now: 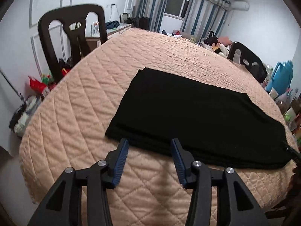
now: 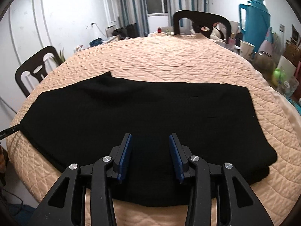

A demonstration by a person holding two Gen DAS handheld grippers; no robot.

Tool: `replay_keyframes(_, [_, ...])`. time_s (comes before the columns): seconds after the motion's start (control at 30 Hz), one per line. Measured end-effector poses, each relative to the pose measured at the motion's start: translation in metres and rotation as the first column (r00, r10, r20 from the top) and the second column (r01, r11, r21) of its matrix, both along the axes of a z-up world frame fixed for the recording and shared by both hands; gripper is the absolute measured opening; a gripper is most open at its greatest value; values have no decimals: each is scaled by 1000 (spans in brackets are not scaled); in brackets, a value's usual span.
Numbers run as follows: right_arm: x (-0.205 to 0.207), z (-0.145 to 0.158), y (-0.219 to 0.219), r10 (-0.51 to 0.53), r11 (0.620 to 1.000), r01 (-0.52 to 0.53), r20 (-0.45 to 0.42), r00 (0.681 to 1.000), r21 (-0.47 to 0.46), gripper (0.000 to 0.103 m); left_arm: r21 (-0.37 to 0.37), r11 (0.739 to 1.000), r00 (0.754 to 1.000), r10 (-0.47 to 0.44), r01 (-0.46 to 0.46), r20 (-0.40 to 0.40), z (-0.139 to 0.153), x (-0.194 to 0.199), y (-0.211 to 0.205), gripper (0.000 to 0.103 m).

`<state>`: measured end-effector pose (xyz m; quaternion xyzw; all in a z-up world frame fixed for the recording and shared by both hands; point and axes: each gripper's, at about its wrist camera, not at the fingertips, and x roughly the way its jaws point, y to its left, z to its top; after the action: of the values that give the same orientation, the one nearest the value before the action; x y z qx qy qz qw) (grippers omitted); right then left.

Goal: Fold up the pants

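Observation:
Black pants [image 1: 188,113] lie flat and doubled over on a round table with a peach quilted cover [image 1: 75,113]. My left gripper [image 1: 149,142] is open, its blue-padded tips just at the near edge of the pants' left end, with nothing pressed between them. In the right wrist view the pants [image 2: 131,109] stretch across the table from left to right. My right gripper [image 2: 150,136] is open too and hovers over the near edge of the cloth, right of the middle. A dark finger of the other gripper [image 2: 9,130] pokes in at the pants' left corner.
Dark chairs stand round the table [image 1: 73,37] [image 1: 246,60] [image 2: 201,22] [image 2: 35,69]. A blue thermos jug [image 2: 255,18], a paper cup [image 2: 246,49] and several bottles crowd the table's right side. Bags and clutter sit on the floor at left [image 1: 37,86].

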<state>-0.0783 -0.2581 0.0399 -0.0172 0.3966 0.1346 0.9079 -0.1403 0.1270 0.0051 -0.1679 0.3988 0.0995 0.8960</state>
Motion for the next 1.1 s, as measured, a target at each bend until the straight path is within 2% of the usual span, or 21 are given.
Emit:
replay_keyframes(0.13, [6,-3,10,34,999,-34,-4,999,6,41,-53,998,999,19,-16,42,-3,1,5,57])
replay_keyframes(0.43, [11,-1,3,8,1000,-8,-3,1000,30,41,-109,992,991,80,-68,107,-5,21,16,58])
replay_keyframes(0.47, [11,-1,2,3,999,-3,-2,1000,32,41,-107,992,991,77,-65,110,-6,23,16,54])
replay_keyframes(0.5, [11,0,2,-1,999,1,0,1000,34,41,-110,992,991,69,-56,113,-6,27,15,42])
replay_keyframes(0.53, [11,0,1,-3,999,3,1,1000,38,41,-109,993,992,66,-54,108,-8,31,14,38])
replay_keyframes(0.63, [12,1,0,-8,999,8,3,1000,43,41,-63,995,992,82,-76,91,-8,40,12,19])
replay_keyframes(0.67, [12,0,0,-10,999,10,3,1000,42,41,-65,995,993,86,-81,82,-8,43,13,10])
replay_keyframes(0.73, [13,0,-3,-17,999,17,3,1000,50,41,-94,994,994,71,-62,87,-4,48,14,6])
replay_keyframes(0.87, [12,2,-6,-24,997,23,7,1000,69,41,-79,996,988,-23,35,152,22,60,-7,6])
replay_keyframes(0.93, [11,3,-9,-28,997,27,13,1000,79,41,-72,990,974,-105,122,199,39,70,-29,6])
replay_keyframes(1.03, [9,4,-13,-37,995,35,20,999,93,41,-70,962,937,-239,264,256,59,88,-68,6])
replay_keyframes(1.1, [7,5,-15,-44,995,41,24,999,95,41,-77,927,899,-333,367,284,68,100,-99,6])
